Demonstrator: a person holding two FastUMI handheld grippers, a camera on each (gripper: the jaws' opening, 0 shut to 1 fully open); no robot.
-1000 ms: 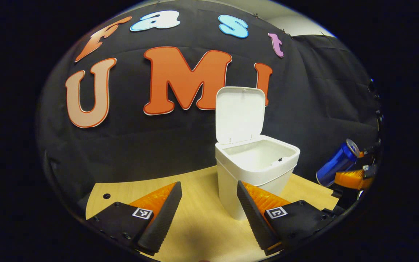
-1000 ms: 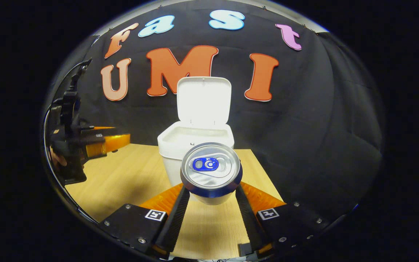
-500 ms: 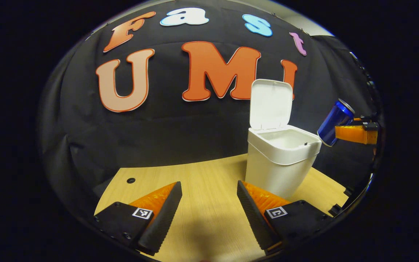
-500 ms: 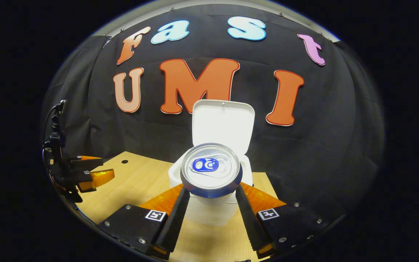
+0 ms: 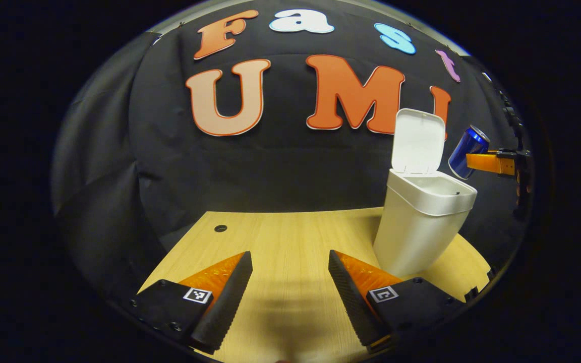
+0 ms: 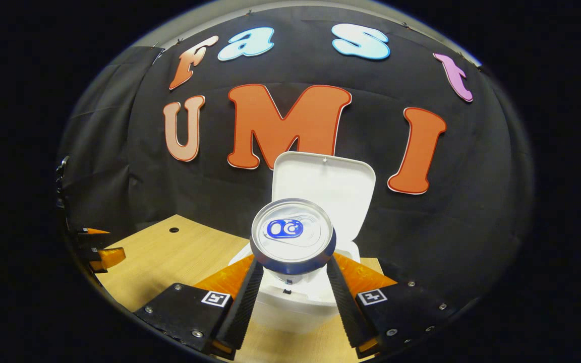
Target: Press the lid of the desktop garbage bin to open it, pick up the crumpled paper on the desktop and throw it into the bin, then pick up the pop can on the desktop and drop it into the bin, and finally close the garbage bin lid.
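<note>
While clamped between both fingers of the right gripper, points its silver top straight back at the camera: pop can, long axis running along the fingers, tilted up and away. Just past it, at 6 o'clock under the can in the right gripper view, sits the bin, mouth open, lid standing upright behind at 12 o'clock from the can. From the left gripper view, reads differently: can hanging at 2 o'clock from the bin, above and just beside the rim, not clearly over the mouth; right gripper reaching in from 3 o'clock. Probably needs to carry on toward the lid before letting go, or risks the can striking the rim.

Nearer, spread wide and gripping nothing: left gripper, low over the table, bin off at 2 o'clock, well apart. Clearly the farther hand from the drop.

Hidden: bin's inside, so cannot tell whether the crumpled paper lies within. Blocked by the can: most of the bin's mouth in the right gripper view. At 9 o'clock there, a cropped sliver of the left gripper.
</note>
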